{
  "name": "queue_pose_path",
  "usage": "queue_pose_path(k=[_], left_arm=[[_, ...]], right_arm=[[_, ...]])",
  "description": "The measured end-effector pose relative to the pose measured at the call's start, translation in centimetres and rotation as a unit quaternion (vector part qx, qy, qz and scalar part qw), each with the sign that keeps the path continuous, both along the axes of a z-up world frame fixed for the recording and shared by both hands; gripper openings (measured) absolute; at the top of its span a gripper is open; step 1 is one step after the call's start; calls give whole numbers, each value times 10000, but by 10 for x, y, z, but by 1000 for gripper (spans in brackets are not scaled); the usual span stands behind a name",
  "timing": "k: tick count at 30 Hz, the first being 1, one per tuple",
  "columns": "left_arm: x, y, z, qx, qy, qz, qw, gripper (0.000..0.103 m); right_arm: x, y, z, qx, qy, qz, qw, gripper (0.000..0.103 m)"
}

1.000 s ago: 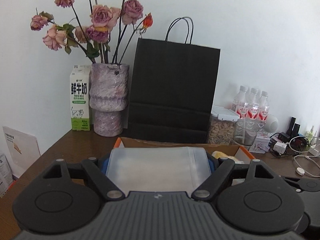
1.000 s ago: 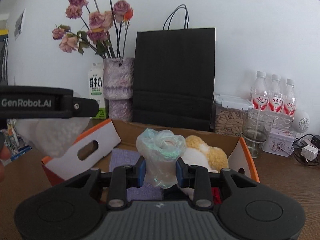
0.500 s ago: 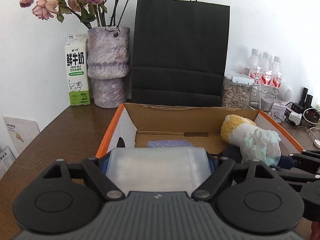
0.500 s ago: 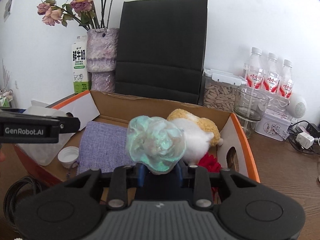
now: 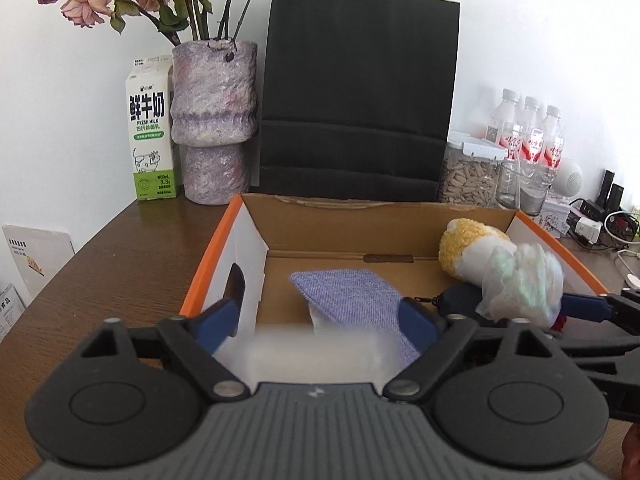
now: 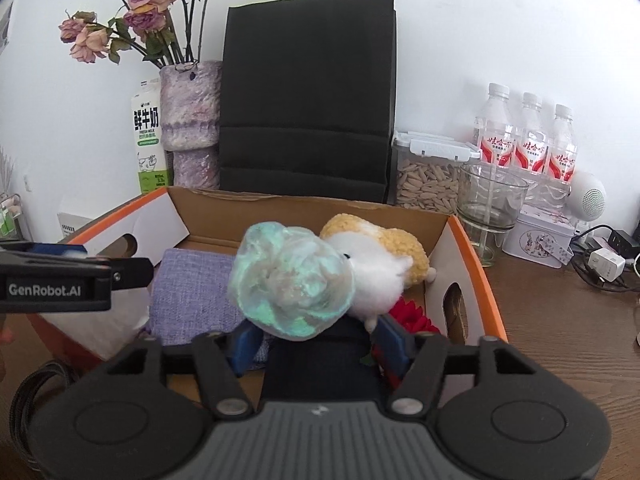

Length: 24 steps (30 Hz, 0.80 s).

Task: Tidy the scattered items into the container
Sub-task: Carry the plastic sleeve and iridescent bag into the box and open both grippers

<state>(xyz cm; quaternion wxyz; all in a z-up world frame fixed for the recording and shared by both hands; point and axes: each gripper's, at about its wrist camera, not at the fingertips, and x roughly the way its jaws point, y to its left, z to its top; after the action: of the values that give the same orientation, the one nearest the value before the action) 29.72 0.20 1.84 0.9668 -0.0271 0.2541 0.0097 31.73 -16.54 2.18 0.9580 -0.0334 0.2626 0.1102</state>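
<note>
An open cardboard box with orange rims holds a purple cloth, a white-and-yellow plush toy and something red. My left gripper hangs open over the box's near left part; a blurred translucent white container sits just below its spread fingers. My right gripper is open over the box; an iridescent crumpled wrap sits above its spread blue fingers.
Behind the box stand a black paper bag, a purple vase with dried roses, a milk carton, a seed jar, a glass, three water bottles. Chargers and cables lie right. A black cable coil lies near left.
Both grippers have opened. The translucent container has dropped out of the left fingers into the box; the right fingers have let go of the iridescent wrap. Both grippers moved over the box.
</note>
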Motion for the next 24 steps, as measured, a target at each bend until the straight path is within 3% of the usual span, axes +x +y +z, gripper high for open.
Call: queue_pose_path(k=[1, 6, 17, 24], left_arm=[[-2, -1, 1, 17, -81, 19, 10000, 103], [-5, -2, 7, 22, -221, 86, 9997, 103], [-11, 2, 13, -4, -258, 185, 9995, 103], [-39, 2, 30, 58, -833, 457, 9955, 103]], right_arm=[[-2, 0, 2, 34, -48, 35, 10000, 86], [-6, -1, 7, 159, -117, 111, 9997, 96], [-14, 4, 13, 87, -164, 189, 9996, 98], [-34, 10, 28, -97, -477, 230, 9985, 99]])
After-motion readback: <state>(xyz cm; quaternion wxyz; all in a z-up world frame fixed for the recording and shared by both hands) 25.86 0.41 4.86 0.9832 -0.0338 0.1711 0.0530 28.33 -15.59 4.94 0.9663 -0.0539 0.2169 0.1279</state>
